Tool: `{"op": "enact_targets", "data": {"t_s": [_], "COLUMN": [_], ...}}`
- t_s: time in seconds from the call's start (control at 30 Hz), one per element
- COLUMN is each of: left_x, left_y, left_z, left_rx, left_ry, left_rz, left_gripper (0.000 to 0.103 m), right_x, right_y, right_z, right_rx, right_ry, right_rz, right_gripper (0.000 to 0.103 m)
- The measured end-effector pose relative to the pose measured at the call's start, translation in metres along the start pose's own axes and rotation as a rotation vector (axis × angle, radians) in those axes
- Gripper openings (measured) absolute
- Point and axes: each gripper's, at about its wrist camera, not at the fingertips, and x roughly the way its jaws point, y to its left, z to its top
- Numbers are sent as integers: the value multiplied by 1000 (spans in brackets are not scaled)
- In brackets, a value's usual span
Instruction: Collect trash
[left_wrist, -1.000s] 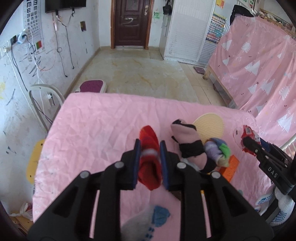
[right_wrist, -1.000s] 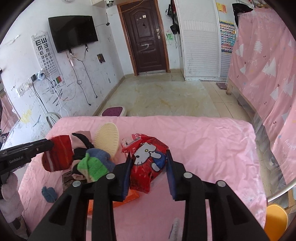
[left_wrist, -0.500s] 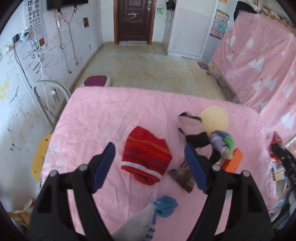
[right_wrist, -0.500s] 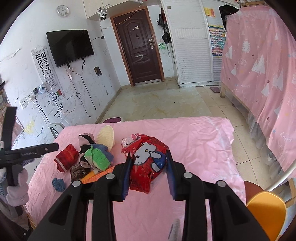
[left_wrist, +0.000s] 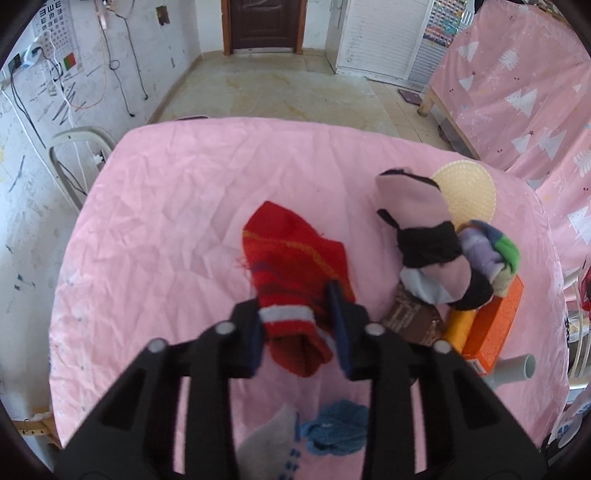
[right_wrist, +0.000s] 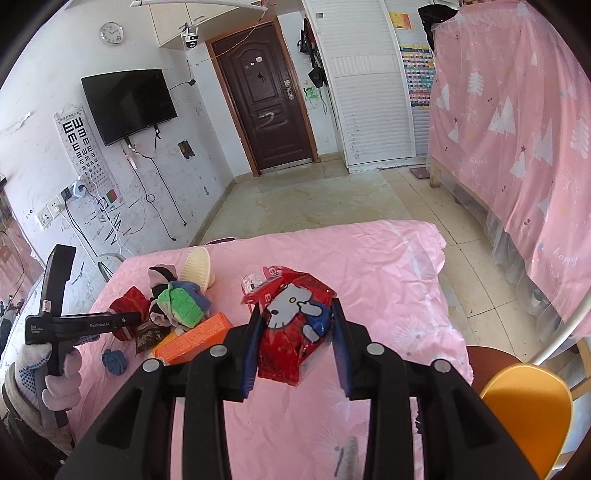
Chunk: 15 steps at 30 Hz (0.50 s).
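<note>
A lived-in home bedroom: a dark wooden door (right_wrist: 271, 110) at the far end, wall-mounted TV (right_wrist: 129, 103), eye chart (right_wrist: 83, 147) beside it, white louvred wardrobe (right_wrist: 365, 92), pink tree-print curtain (right_wrist: 517, 122) on the right, tiled floor (right_wrist: 314, 206)

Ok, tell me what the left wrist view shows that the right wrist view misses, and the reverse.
Left wrist only: the left hand-held gripper, whose jaws have just been closing, clamped on the red striped sock, and a grey tube at the cloth's edge.
Right wrist only: the right hand-held gripper shut on a red cartoon-cat bag, plus the wall TV and clock.
Both: the orange box, sock pile, cream basket.
</note>
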Motion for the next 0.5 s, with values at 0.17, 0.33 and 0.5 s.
{"op": "enact_targets", "data": {"t_s": [0.17, 0.33, 0.5], "left_x": [-11, -36, -72], "left_y": [-9, -15, -30], "left_z": [-3, -3, 2], "left_rx": [10, 11, 28], "left_ry": [-48, -104, -179], "left_rz": [38, 47, 33], "left_gripper": [12, 12, 12], "right_x": [-4, -14, -29], "right_y": [-5, -16, -31], "right_z": [-2, -5, -8], "right_rx": [9, 33, 64], "right_ry": [-8, -29, -60], "right_rz": [-1, -1, 0], "right_gripper": [24, 24, 24]}}
